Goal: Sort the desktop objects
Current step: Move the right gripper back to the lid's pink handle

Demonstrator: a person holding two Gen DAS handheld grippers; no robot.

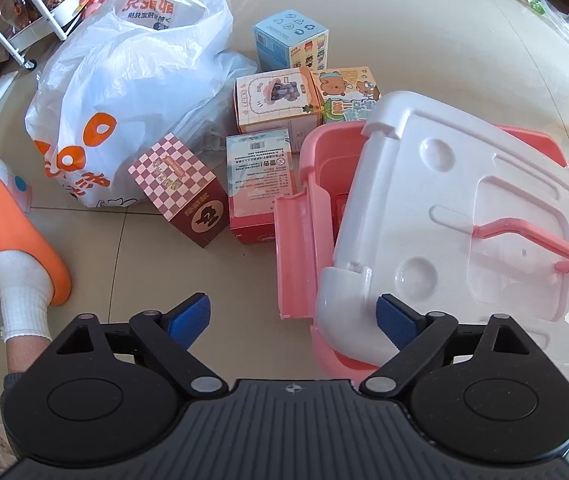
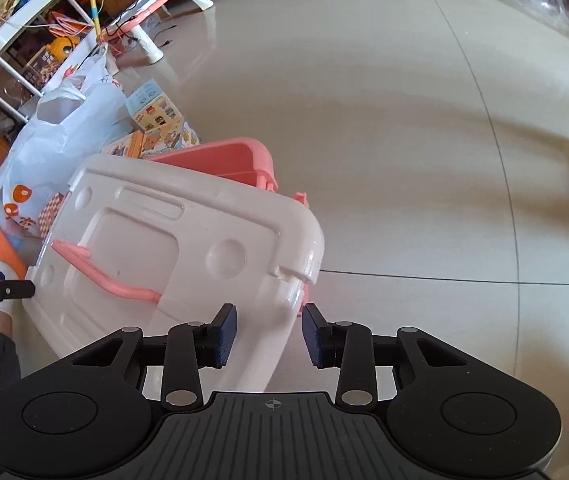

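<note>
A pink storage bin [image 1: 316,184] stands on the tiled floor with its white lid [image 1: 464,216] lying askew over it; the lid has a pink handle [image 1: 532,240]. Several small toy boxes lie beside it: a checkered one [image 1: 180,188], a red-and-teal one [image 1: 260,184], a blue one [image 1: 290,40]. My left gripper [image 1: 292,320] is open, with its right pad at the lid's near corner. In the right wrist view my right gripper [image 2: 270,338] is open with the lid's near corner [image 2: 280,312] between its pads; the bin [image 2: 224,160] shows behind the lid.
A white shopping bag [image 1: 124,92] sits left of the boxes. A foot in an orange slipper [image 1: 16,236] is at the left. A white shelf cart [image 1: 24,8] stands at the back left. Bare floor tiles [image 2: 424,160] stretch to the right.
</note>
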